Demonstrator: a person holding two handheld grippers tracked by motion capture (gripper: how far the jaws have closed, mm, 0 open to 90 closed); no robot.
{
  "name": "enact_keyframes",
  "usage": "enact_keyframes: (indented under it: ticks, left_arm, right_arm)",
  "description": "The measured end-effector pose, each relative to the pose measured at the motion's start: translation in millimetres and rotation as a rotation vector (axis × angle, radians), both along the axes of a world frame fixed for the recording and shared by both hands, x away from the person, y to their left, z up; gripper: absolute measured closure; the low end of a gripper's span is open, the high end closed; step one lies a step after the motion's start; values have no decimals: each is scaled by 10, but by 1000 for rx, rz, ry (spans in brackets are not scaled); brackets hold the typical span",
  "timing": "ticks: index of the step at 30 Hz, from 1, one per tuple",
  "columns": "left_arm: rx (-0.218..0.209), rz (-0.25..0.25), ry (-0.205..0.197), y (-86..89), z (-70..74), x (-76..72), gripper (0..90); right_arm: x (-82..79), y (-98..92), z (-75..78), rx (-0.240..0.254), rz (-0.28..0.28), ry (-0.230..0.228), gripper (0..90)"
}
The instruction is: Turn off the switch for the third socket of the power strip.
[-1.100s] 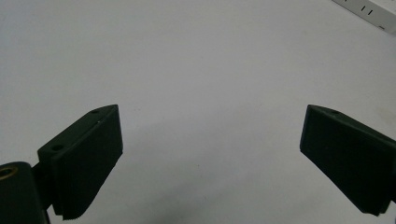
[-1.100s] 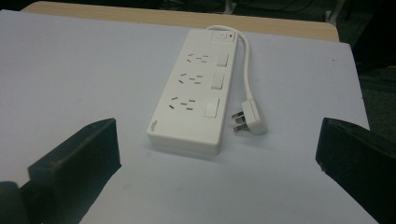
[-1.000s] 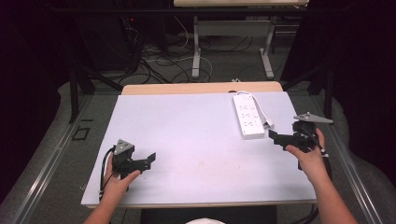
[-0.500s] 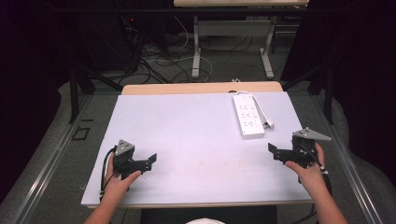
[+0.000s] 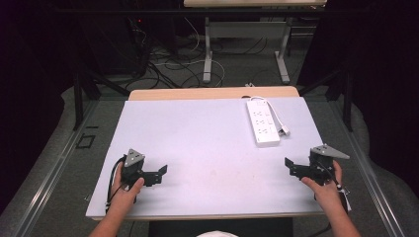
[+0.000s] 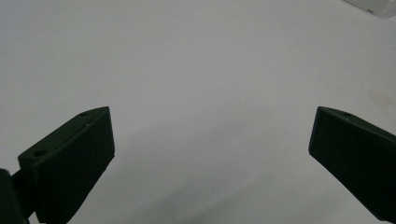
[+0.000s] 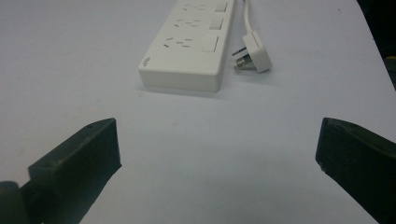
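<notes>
Overhead, the white table carries a white power strip at its far right, its plug lying just beside it. Left gripper, near the front left edge, has jaws spread wide over bare surface. Right gripper, at the front right, likewise gapes empty, pointing toward the strip.
</notes>
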State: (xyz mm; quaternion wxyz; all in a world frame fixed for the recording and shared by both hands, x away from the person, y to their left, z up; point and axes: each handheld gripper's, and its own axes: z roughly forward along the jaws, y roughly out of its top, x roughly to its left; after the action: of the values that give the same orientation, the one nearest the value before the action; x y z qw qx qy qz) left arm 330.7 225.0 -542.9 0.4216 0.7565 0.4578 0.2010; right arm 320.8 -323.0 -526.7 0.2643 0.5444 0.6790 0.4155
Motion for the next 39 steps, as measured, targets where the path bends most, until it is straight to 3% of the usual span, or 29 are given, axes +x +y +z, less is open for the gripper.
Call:
enact_keyframes:
  ticks: [12,17,21,39]
  left_arm:
    - [4,-1,19,17,-6,13,2]
    - [-5,4,25,21,-10,17,2]
    - [10,-4,20,28,-5,20,2]
    - [-12,7,15,12,-14,22,2]
  right_arm:
    - [21,-44,-199,-69,-12,0,0]
    - [47,-55,-247,-53,-16,35,0]
    - [60,-63,-269,-46,-11,40,0]
    - [70,-72,-306,-36,-20,61,0]
